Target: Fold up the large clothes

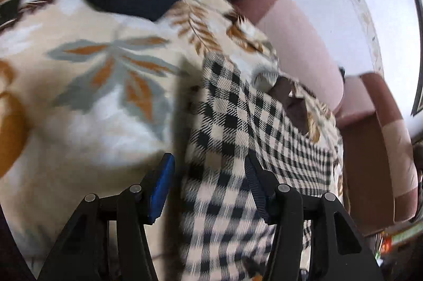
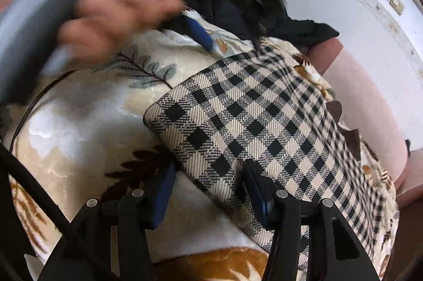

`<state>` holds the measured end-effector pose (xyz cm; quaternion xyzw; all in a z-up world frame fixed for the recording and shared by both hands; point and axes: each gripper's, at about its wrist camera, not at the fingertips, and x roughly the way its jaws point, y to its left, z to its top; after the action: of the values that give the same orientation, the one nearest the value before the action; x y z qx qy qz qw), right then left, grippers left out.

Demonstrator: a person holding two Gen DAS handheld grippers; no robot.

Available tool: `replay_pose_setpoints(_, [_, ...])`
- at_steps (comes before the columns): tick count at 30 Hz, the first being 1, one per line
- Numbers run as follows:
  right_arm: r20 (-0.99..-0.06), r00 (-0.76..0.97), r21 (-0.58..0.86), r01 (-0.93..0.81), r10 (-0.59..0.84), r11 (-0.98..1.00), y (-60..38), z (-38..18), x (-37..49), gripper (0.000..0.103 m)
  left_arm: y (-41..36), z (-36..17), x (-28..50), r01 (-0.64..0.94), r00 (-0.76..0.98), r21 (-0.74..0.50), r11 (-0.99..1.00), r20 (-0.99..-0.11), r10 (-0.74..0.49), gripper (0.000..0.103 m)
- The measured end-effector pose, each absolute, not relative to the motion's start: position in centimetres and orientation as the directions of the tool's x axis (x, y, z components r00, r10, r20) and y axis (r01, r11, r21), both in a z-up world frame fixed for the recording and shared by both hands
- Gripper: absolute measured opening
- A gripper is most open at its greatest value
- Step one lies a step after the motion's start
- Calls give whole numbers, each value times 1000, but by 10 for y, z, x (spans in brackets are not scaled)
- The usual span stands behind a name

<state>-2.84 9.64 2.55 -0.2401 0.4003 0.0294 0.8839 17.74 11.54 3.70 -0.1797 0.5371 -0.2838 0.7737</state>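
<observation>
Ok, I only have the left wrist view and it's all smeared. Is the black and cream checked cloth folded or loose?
Observer: The right wrist view shows the black and cream checked woven cloth with a neat rounded fold edge, lying flat on the cream leaf-print plush blanket.
Operator: Where is the right gripper?
Observer: The right gripper is open, with its blue-padded fingers on either side of the cloth's near edge.
Operator: Can you see my left side from there?
Observer: Yes, but blurred. The left hand is above the blanket, and one blue finger pad is near the cloth's far corner.
</observation>
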Motion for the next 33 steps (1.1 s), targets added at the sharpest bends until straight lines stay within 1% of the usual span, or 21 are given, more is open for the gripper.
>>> replay_pose_setpoints(3, [-708,689,-417,-229,-156,880,97,24,-24,57,95,24,196,264,187,-620,739,-719,-670,54])
replay_pose_setpoints(5, [-702,693,-421,-222,-162,880,100,23,-21,57,86,17,206,276,151,-630,726,-718,-680,56])
replay_pose_setpoints(11, [-707,689,-403,-206,-160,891,103,24,-11,57,77,14,220,295,124,-683,668,-666,-735,58])
replay_pose_setpoints(13, [-710,686,-396,-201,-160,896,105,23,-7,56,76,11,220,297,130,-680,670,-666,-734,58])
replay_pose_setpoints(14, [-711,685,-394,-201,-158,897,106,23,-6,54,74,12,217,309,142,-660,684,-679,-720,58])
replay_pose_setpoints(15, [-712,685,-393,-205,-156,897,108,23,-6,49,72,14,214,322,161,-628,709,-701,-694,44])
replay_pose_setpoints(16, [-711,686,-396,-210,-154,894,110,23,-7,46,71,15,212,334,168,-604,723,-717,-677,21])
replay_pose_setpoints(17, [-707,689,-405,-215,-156,889,113,23,-8,37,70,18,208,345,172,-593,728,-722,-670,15])
replay_pose_setpoints(18, [-699,695,-422,-214,-166,881,117,22,-10,22,71,21,206,346,180,-592,728,-720,-671,13])
replay_pose_setpoints(19, [-690,701,-438,-207,-180,875,119,23,-12,17,73,27,202,348,204,-583,735,-718,-666,12])
replay_pose_setpoints(21, [-682,714,-413,-196,-159,890,118,31,-18,11,76,36,195,337,223,-587,736,-710,-668,11])
replay_pose_setpoints(24, [-665,736,-359,-169,-125,918,104,49,-28,9,76,53,185,333,244,-582,742,-707,-664,10])
replay_pose_setpoints(27, [-617,778,-344,-135,-115,929,89,71,-46,8,62,71,180,346,264,-532,773,-735,-624,10])
replay_pose_setpoints(31, [-561,819,-304,-67,-122,950,54,98,-68,7,19,108,167,397,298,-457,796,-756,-582,10])
replay_pose_setpoints(33, [-541,830,-269,-18,-135,963,26,112,-80,6,-17,127,155,439,309,-424,792,-756,-577,10])
